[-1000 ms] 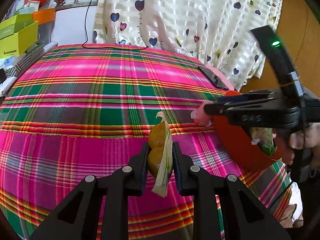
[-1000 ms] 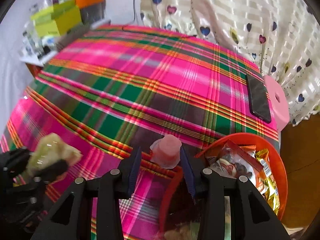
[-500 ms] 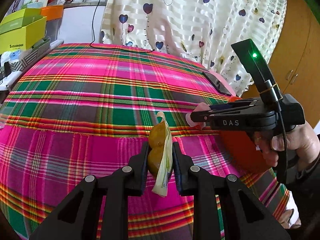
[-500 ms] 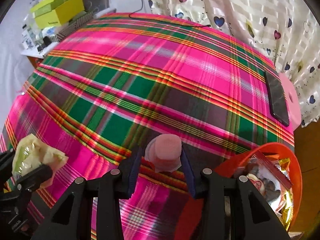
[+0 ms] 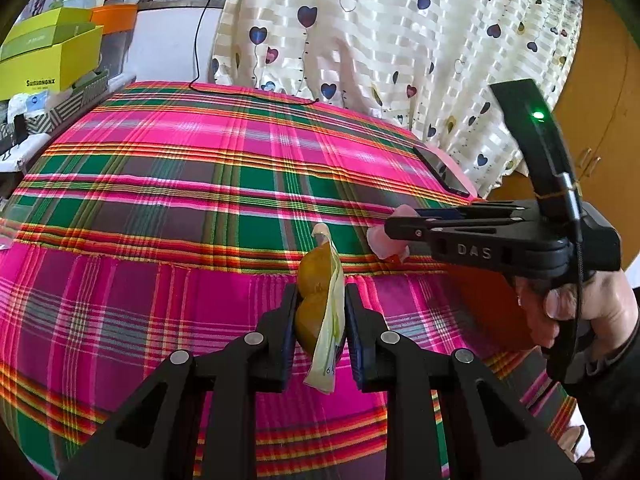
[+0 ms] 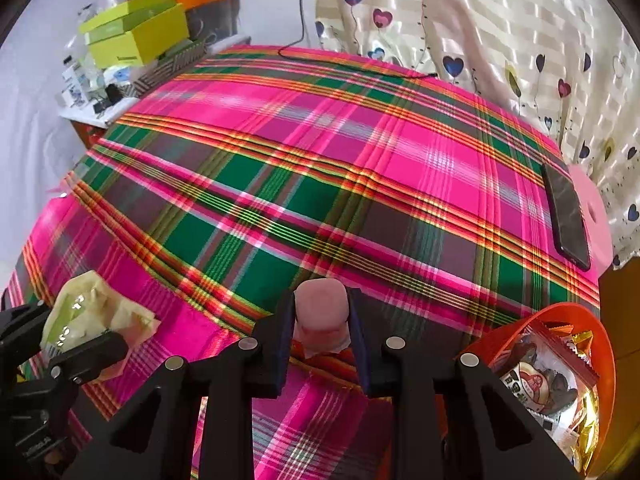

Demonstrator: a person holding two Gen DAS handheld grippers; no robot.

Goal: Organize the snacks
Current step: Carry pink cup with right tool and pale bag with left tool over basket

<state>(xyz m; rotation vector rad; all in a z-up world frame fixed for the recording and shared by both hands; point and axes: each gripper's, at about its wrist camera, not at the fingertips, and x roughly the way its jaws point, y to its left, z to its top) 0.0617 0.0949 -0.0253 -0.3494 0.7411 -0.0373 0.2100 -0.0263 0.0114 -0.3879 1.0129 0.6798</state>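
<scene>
My left gripper is shut on a clear packet of yellow-brown snacks, held above the near edge of the plaid-covered table. The packet also shows at lower left in the right wrist view. My right gripper is shut on a small pink jelly cup, held over the table's near right part; it shows in the left wrist view too. An orange bowl with several snack packets sits at the lower right, beside the right gripper.
A black phone lies on a pink stool at the table's right edge. Yellow-green boxes and clutter stand on a side shelf at far left. A heart-print curtain hangs behind the table. A black cable lies along the far edge.
Both grippers keep their hold. The right gripper with the jelly cup has moved left, away from the bowl and over the table. The left gripper has barely moved.
</scene>
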